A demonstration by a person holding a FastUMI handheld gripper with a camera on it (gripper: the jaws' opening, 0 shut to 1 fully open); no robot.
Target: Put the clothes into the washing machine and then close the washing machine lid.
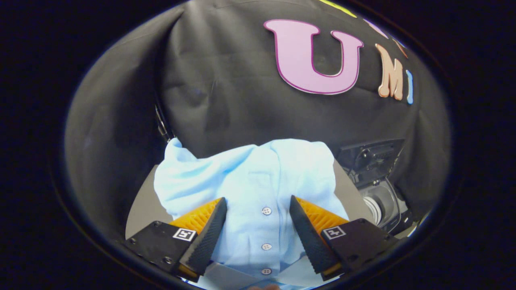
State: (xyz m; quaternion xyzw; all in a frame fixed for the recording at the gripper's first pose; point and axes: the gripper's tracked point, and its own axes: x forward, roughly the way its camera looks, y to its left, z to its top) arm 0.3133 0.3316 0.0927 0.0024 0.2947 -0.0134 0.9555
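- shirt (250,181): light blue, buttoned, lying crumpled on the grey table (141,205), placket facing up. Bunched rather than flat, so there are raised folds to pinch. Looks staged as the pickup item.
- gripper (258,219): fingers spread apart, one on each side of the button line, nothing clamped. The fabric sits between them and runs on beyond the tips toward the table's far edge.
- whether the tips touch the cloth or hover just above it, I can't tell; fisheye distortion near the fingers is heavy.
- washing machine (379,189): my guess for the dark unit with a round pale opening at the table's right edge, beyond the right finger. Partly cut off, so lid state is unclear.
- judgement: load step not begun. The wide stance suits coming down over the placket fold and closing on it.
- risk: thin cloth may slip, or only one layer gets caught.
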